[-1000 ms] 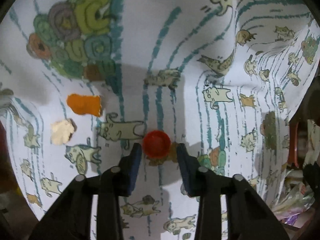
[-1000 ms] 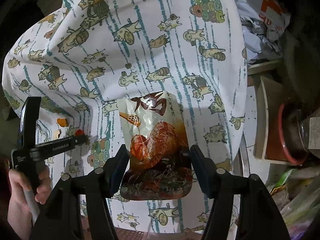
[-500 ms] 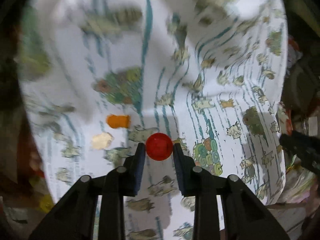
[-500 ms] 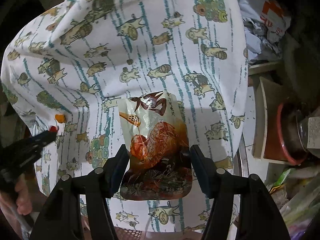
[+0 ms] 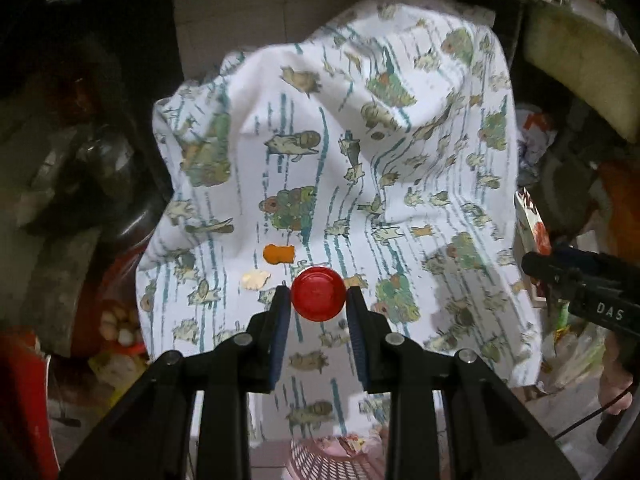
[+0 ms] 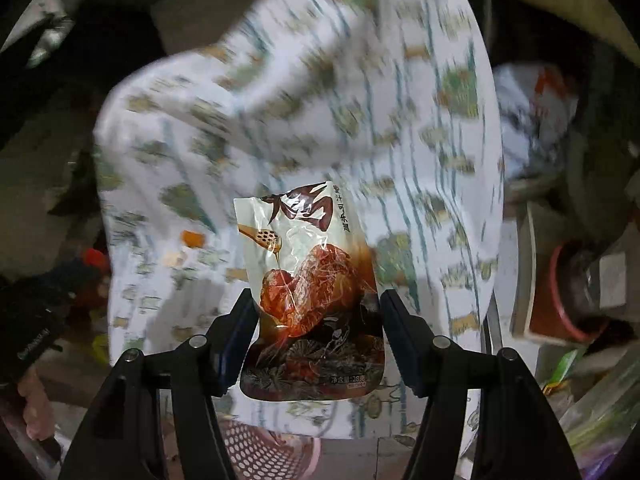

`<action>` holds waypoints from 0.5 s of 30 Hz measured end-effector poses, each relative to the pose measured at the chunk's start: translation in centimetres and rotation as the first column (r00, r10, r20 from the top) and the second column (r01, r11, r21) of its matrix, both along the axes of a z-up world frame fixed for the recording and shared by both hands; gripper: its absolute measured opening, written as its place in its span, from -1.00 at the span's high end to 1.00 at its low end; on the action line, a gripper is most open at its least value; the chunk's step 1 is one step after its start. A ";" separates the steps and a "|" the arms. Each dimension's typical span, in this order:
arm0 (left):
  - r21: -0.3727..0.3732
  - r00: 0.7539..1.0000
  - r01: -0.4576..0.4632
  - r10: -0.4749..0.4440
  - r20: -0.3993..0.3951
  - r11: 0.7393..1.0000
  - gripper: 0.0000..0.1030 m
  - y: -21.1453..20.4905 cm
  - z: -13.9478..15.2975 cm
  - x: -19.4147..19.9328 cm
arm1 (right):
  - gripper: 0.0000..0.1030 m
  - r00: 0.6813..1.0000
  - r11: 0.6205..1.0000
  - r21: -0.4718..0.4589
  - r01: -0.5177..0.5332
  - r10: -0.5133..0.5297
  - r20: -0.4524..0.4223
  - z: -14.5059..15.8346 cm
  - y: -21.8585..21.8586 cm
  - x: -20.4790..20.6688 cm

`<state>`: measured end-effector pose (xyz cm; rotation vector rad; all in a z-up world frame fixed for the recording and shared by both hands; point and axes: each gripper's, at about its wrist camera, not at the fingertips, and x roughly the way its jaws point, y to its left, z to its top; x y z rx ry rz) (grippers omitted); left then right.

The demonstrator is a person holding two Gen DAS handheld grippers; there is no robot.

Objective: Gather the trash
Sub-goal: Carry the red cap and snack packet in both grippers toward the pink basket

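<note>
my left gripper [image 5: 318,302] is pinching a red bottle cap [image 5: 318,294] mid-frame. right gripper [image 6: 316,320] has its fingers closed on a snack wrapper [image 6: 310,292], pink basket [image 6: 264,456] at the bottom.

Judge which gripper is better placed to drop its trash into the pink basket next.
Probably left: the left gripper, holding the red cap, sits right above the pink basket; the right's basket view lies off-centre.

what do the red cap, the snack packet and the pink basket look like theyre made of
Red cap: likely moulded plastic, smooth with a soft sheen and a raised rim.
Snack packet: glossy printed plastic film, judging by its glare streaks and crinkles.
Pink basket: probably rigid plastic, matte, with a regular grid of punched holes.
</note>
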<state>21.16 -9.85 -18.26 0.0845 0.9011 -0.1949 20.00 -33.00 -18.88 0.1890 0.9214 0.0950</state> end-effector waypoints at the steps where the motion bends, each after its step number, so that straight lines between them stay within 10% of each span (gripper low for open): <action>1: -0.015 1.000 -0.010 0.010 0.013 1.000 0.49 0.5 0.6 -0.9 | -0.25 1.000 1.000 0.006 -0.009 0.008 0.016 0.8 0.5 -0.9; 15: -0.089 0.997 -0.071 0.073 0.019 0.994 0.49 3.8 1.4 -8.4 | -0.26 0.993 0.995 0.069 -0.070 0.063 0.100 3.6 5.6 -10.4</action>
